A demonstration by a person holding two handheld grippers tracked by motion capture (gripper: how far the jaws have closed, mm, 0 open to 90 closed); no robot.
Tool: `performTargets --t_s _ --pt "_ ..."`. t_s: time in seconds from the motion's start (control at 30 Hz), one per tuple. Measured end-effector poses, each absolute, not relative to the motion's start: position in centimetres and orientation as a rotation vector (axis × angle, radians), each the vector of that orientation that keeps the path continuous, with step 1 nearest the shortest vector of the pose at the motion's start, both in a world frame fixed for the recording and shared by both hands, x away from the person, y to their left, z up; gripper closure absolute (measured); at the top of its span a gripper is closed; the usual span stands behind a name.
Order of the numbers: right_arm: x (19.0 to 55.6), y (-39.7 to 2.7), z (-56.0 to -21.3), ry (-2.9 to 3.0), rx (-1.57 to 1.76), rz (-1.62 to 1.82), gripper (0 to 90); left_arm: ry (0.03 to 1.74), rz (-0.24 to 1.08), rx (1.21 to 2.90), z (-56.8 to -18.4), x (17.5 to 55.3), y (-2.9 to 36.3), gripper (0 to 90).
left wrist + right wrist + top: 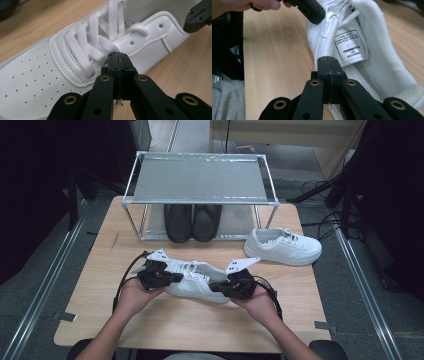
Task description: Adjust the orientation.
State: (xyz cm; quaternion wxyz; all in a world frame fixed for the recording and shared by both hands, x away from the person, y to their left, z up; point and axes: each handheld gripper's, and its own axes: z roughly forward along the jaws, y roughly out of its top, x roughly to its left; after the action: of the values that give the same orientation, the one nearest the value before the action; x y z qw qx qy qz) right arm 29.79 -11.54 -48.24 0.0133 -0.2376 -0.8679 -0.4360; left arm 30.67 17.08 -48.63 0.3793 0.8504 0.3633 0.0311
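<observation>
A white lace-up sneaker (196, 281) lies on its side in the middle of the wooden table (165, 320), between my two grippers. My left gripper (178, 278) is at the lace side. In the left gripper view its jaws (117, 55) are shut, with a white lace (103, 46) running into their tip. My right gripper (214, 287) is at the shoe's opening. Its jaws (327, 60) are shut over the rim of the collar, beside the tongue label (350, 46). The sneaker (384, 57) is tilted up off the wood.
A second white sneaker (282, 246) stands at the right of the table. A metal shoe rack (200, 176) stands at the back, with a pair of black shoes (192, 222) on its lower level. The person's hands hold both grippers near the front edge.
</observation>
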Motion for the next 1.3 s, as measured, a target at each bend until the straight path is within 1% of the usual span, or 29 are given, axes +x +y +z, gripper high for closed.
performTargets --t_s 0.17,0.2,0.27,0.4,0.57,0.7,0.83,1.07,1.3 --pt "29.3 -11.2 -48.3 -2.656 -0.723 -1.369 90.0 0.933 0.080 2.161 -48.7 31.0 17.2 90.0" --pt "29.2 -10.9 -48.6 -2.611 -0.701 -1.320 90.0 0.932 0.081 2.167 -48.7 31.1 17.1 90.0" --pt "28.3 -9.7 -49.2 -2.700 -0.702 -1.229 90.0 0.925 0.079 2.181 -48.6 31.1 17.2 90.0" --pt "28.1 -9.1 -48.3 -2.662 -0.662 -1.322 90.0 0.934 0.058 2.159 -48.6 31.1 17.4 90.0" --pt "29.5 -11.1 -46.9 -2.663 -0.745 -1.411 90.0 0.968 0.013 2.117 -48.4 30.9 18.0 89.9" --pt "30.9 -13.0 -46.3 -2.673 -0.814 -1.455 90.0 0.999 0.026 2.102 -48.4 30.2 18.6 89.8" --pt "32.4 -13.9 -46.4 -2.685 -0.861 -1.459 90.0 1.027 0.043 2.088 -48.4 29.2 19.2 89.8" --pt "35.1 -13.4 -48.0 -2.671 -0.899 -1.394 90.0 1.104 0.036 2.066 -49.7 28.8 20.1 89.8" --pt "35.7 -12.5 -48.2 -2.721 -0.897 -1.359 90.0 1.130 0.018 2.049 -50.4 29.0 20.3 89.8"
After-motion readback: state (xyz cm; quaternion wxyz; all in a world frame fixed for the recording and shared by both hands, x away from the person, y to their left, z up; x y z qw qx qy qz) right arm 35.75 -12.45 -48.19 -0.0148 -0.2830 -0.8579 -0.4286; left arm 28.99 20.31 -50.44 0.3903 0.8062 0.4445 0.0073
